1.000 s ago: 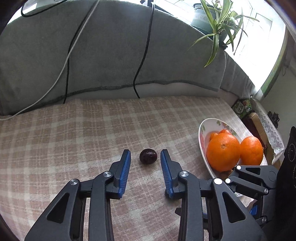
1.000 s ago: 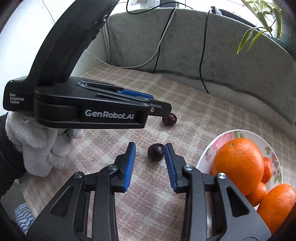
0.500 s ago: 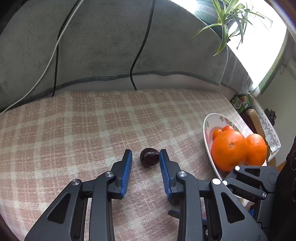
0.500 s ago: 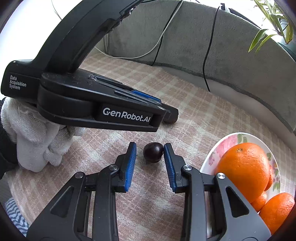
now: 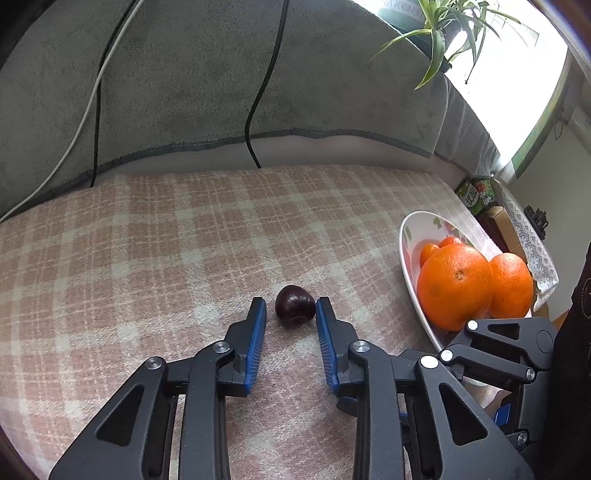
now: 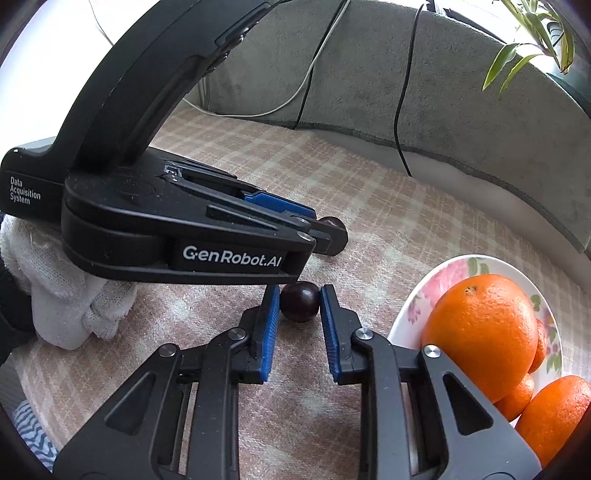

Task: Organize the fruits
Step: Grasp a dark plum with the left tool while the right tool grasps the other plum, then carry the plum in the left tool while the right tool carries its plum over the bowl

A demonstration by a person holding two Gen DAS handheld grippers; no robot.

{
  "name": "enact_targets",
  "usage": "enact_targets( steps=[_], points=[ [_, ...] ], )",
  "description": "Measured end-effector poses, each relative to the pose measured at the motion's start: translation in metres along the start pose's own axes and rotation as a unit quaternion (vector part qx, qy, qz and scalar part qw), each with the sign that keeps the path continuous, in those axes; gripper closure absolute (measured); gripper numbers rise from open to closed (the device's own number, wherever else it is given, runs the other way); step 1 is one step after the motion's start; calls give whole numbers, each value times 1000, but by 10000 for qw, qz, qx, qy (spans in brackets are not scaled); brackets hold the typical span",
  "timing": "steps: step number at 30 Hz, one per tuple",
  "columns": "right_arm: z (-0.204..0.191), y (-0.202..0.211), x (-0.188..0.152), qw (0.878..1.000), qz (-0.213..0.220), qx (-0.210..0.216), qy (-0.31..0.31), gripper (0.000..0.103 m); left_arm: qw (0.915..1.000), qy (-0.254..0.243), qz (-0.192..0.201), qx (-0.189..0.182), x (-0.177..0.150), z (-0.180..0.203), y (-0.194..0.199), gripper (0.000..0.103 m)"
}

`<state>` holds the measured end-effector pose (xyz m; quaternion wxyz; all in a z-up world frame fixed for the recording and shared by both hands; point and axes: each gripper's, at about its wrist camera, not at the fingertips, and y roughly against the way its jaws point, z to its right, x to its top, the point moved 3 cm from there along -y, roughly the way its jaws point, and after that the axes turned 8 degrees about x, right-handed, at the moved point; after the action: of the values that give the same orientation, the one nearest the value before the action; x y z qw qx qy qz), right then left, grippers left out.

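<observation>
Two dark cherries lie on the pink plaid cloth. In the left wrist view my left gripper (image 5: 290, 309) straddles one cherry (image 5: 294, 305); the right pad touches it, the left pad stands a little off. In the right wrist view my right gripper (image 6: 300, 295) has both blue pads against the other cherry (image 6: 300, 301), which rests on the cloth. The left gripper (image 6: 325, 236) crosses that view with its cherry (image 6: 331, 222) at its tip. A white floral plate (image 6: 436, 280) (image 5: 406, 240) at the right holds several oranges (image 6: 480, 328) (image 5: 456, 286).
A grey padded backrest (image 5: 221, 92) rises behind the cloth with black and white cables (image 5: 264, 81) hanging over it. A potted plant (image 5: 439, 26) stands at the upper right. A white-gloved hand (image 6: 62, 295) holds the left gripper. Boxes (image 5: 480, 192) sit beyond the plate.
Both grippers moved forward around their cherries and narrowed. The right pads closed onto their cherry; the left pads came close to theirs, with the right pad now touching.
</observation>
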<state>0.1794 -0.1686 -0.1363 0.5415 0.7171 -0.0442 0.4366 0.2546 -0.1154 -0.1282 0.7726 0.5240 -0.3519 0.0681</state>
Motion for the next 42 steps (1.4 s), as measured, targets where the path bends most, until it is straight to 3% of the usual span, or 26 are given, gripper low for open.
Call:
enact_targets(
  steps=[12,23,42],
  points=[
    [0,5,0,9999,70,35,-65,80,9999,53,78,69,1,1,0,83],
    [-1,27,-3,9993,304,187,-139,80,9989,197,386,189,-1,-7,30,83],
    [11,95,-14,9946,953,316,-269,80,9947,41,933,429,-13,34,78,83]
  ],
)
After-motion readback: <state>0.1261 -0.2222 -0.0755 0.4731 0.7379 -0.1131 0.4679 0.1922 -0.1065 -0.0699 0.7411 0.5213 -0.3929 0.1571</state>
